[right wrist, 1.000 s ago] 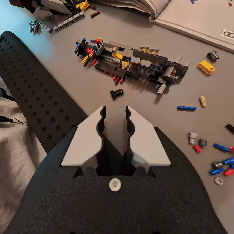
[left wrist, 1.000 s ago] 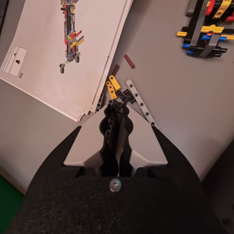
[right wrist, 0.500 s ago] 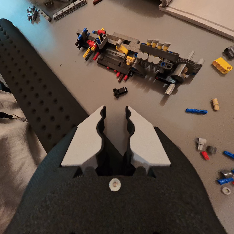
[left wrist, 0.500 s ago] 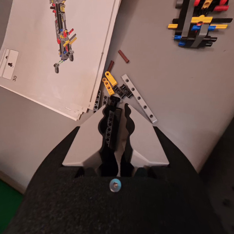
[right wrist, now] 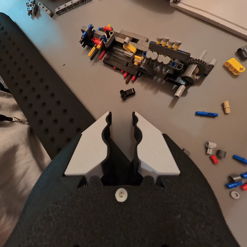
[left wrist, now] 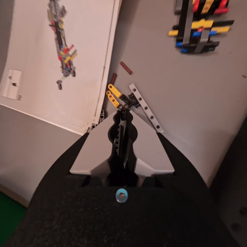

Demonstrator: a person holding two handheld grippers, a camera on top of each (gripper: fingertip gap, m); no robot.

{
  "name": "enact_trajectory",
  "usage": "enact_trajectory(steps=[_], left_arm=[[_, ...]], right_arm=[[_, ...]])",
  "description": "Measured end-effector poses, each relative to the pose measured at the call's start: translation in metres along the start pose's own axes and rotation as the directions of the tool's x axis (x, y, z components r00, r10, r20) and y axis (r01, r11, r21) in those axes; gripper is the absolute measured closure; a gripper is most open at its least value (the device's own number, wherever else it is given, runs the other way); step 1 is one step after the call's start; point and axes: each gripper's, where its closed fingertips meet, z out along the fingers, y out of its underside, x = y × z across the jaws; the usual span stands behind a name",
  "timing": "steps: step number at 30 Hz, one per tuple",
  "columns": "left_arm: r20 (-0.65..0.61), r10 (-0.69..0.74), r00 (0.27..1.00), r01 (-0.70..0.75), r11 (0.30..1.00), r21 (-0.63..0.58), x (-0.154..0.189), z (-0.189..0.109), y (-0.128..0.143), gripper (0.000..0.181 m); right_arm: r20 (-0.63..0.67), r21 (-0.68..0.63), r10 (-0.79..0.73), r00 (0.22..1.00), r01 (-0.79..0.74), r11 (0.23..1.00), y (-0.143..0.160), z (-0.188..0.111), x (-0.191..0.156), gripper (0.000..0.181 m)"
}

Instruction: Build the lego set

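In the left wrist view, my left gripper [left wrist: 123,113] is shut on a small black connector piece [left wrist: 123,106]. The piece's two ringed ends stick out past the fingertips. A grey holed beam [left wrist: 118,139] shows in the gap farther back between the fingers. Just ahead lie two yellow liftarms [left wrist: 113,99], black pins [left wrist: 132,98] and a long light-grey beam [left wrist: 145,107]. In the right wrist view, my right gripper [right wrist: 121,115] is open and empty above the table. A small black connector [right wrist: 127,93] lies ahead of it, and the part-built model [right wrist: 140,53] lies beyond that.
The open instruction booklet [left wrist: 82,40] lies to the left, with two brown axles [left wrist: 125,67] by its edge. Loose pieces lie to the right: a yellow block [right wrist: 234,66], a blue pin [right wrist: 206,114] and a tan pin [right wrist: 226,106]. A black perforated panel [right wrist: 33,80] and beige fabric [right wrist: 13,147] are on the left.
My left jaws opened a little wider around the black connector piece, then closed on it. My right gripper stayed open and drifted a little over the table; the model now appears farther right in its view.
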Motion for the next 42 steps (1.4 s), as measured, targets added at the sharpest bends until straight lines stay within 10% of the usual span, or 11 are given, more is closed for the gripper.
enact_trajectory(steps=[6,16,21,36,42], left_arm=[[-0.222,0.007,0.975,0.061,0.952,0.301,0.080,-0.029,-0.089,0.175],[-0.305,0.121,0.945,-0.075,0.985,0.158,0.175,0.043,-0.105,0.174],[-0.267,0.115,0.957,-0.081,0.988,0.135,0.178,0.053,-0.107,0.169],[-0.006,-0.228,0.974,0.224,0.949,0.223,0.101,0.000,-0.074,0.153],[0.124,-0.394,0.911,0.335,0.881,0.334,0.035,0.001,-0.092,0.154]], right_arm=[[-0.049,0.093,0.034,0.998,-0.029,0.995,-0.012,-0.011,0.016,0.151],[-0.251,0.179,0.098,0.963,-0.053,0.982,-0.028,-0.008,0.075,0.142],[-0.257,0.143,0.073,0.964,-0.037,0.989,-0.030,0.003,0.077,0.172],[-0.225,0.035,-0.024,0.974,0.033,0.999,-0.062,0.034,0.084,0.173],[-0.003,0.246,0.065,0.998,-0.062,0.967,-0.104,0.009,0.060,0.157]])
